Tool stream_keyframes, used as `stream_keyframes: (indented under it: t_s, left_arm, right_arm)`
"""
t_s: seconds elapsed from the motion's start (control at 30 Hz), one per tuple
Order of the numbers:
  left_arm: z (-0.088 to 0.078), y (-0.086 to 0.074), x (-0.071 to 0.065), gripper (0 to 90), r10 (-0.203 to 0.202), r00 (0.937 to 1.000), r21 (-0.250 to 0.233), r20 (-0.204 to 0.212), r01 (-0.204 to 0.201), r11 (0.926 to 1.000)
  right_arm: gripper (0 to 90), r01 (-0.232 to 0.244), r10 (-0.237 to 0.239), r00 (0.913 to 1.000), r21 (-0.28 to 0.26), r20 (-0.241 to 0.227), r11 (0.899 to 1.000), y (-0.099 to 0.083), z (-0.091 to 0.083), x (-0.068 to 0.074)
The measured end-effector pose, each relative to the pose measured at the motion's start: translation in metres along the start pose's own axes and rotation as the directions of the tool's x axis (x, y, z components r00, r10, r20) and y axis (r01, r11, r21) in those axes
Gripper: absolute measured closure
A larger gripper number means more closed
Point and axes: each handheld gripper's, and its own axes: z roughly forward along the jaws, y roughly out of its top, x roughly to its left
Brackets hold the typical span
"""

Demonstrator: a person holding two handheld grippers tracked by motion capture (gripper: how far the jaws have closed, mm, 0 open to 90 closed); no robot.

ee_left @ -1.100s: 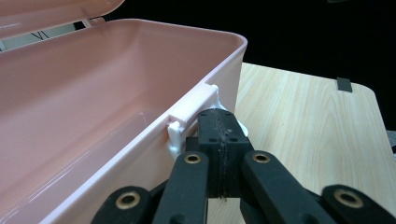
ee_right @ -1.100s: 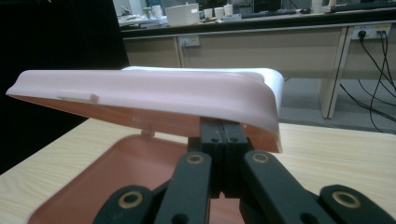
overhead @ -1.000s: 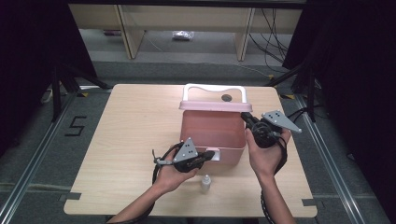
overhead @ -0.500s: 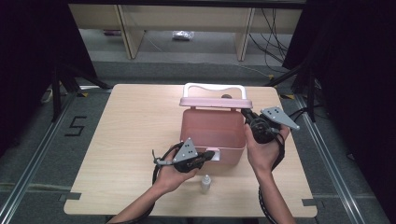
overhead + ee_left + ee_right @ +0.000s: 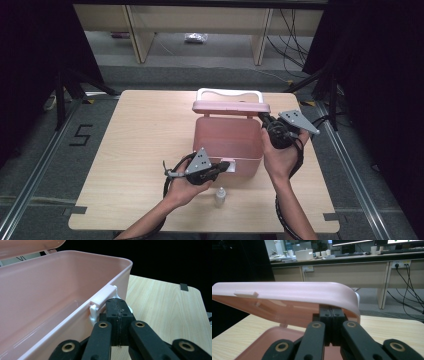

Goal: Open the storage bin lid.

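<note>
A pink plastic box (image 5: 227,142) stands mid-table with its lid (image 5: 231,106) raised part way; the lid's white handle (image 5: 230,92) is at the back. My left gripper (image 5: 226,165) is shut with nothing between its pads, its tip against the white latch (image 5: 100,305) on the box's front wall (image 5: 75,325). My right gripper (image 5: 263,119) is shut too, its tip tucked under the right end of the lid (image 5: 287,293) and propping it up. The right gripper (image 5: 331,313) has no object in its jaws. The box interior (image 5: 37,295) looks bare.
A small clear bottle with a white cap (image 5: 220,197) stands on the wooden table (image 5: 145,135) just in front of the box, beside my left hand. Dark curtains flank the table, and desks with cables stand beyond its far edge.
The lid has tipped further up and back, showing more of the box's inside. The right gripper rose slightly with it. The left gripper has stayed at the latch.
</note>
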Motion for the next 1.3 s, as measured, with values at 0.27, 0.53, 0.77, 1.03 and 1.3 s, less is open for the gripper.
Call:
stream_keyframes:
  t_s: [0.27,0.53,0.77,1.03,1.3]
  left_arm:
    - [0.000,0.000,0.000,89.0,-0.002,1.0000,0.000,-0.002,0.002,1.0000]
    - [0.000,0.000,0.000,89.0,0.004,1.0000,0.002,0.002,-0.004,1.0000]
    - [0.000,0.000,0.000,89.0,-0.003,1.0000,0.002,0.000,0.003,1.0000]
    - [0.000,0.000,0.000,89.0,-0.002,1.0000,0.003,-0.002,0.002,1.0000]
    - [0.000,0.001,0.000,89.0,-0.003,1.0000,0.003,0.000,0.003,1.0000]
  right_arm:
    - [90.0,-0.001,0.001,0.9999,-0.006,0.011,1.000,0.002,0.004,0.000]
    - [90.0,0.015,-0.014,0.9996,-0.019,0.024,1.000,0.004,0.007,0.000]
    - [90.0,0.005,-0.005,0.9997,-0.021,0.026,1.000,0.005,0.009,-0.001]
    - [90.0,0.005,-0.004,0.9997,-0.020,0.025,1.000,0.006,0.011,-0.001]
    - [90.0,0.007,-0.006,0.9995,-0.020,0.029,1.000,0.008,0.013,-0.001]
